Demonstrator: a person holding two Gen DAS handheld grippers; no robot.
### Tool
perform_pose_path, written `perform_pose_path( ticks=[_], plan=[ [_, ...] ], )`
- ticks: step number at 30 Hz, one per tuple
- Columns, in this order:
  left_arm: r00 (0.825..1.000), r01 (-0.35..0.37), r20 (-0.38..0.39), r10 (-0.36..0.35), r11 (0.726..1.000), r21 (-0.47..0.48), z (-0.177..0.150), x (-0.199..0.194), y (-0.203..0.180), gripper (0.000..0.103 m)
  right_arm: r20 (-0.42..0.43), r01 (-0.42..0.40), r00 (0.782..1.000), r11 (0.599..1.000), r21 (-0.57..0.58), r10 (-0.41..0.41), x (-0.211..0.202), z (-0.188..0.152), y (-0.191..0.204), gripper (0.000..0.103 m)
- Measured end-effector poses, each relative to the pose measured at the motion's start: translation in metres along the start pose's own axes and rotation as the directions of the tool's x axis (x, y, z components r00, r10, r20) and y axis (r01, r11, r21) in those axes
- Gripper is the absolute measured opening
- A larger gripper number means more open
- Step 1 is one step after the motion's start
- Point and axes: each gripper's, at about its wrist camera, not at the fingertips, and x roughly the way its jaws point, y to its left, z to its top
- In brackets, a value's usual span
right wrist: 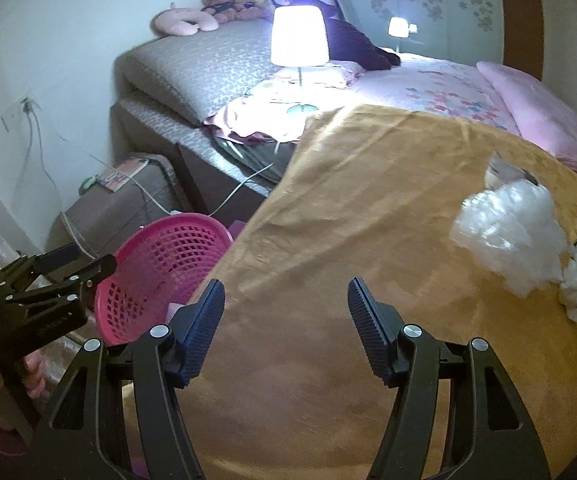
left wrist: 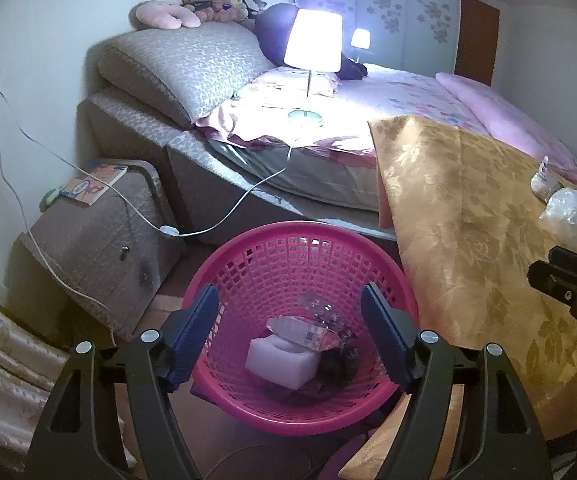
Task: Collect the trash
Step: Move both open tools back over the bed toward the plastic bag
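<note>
Both tools share one build. The left gripper [left wrist: 290, 330] and right gripper [right wrist: 286, 320] have glossy black plastic arms with cut-out slots, forking wide apart. Round silver screws sit at each pivot, two per side. The fingers [left wrist: 198, 332] carry dark blue, finely ribbed pads [right wrist: 368, 330] on black mounting blocks.
</note>
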Motion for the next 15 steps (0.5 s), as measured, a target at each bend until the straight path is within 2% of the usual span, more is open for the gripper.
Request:
perform_pose_path(
  ticks=[15],
  plan=[
    [1.000, 0.016, -0.002, -0.016, 0.999, 0.029, -0.002, -0.002, -0.013, 0.071, 0.018, 0.079, 0.997, 0.994, 0.082, -0.080, -0.016, -0.012, -0.042, 0.062]
  ],
)
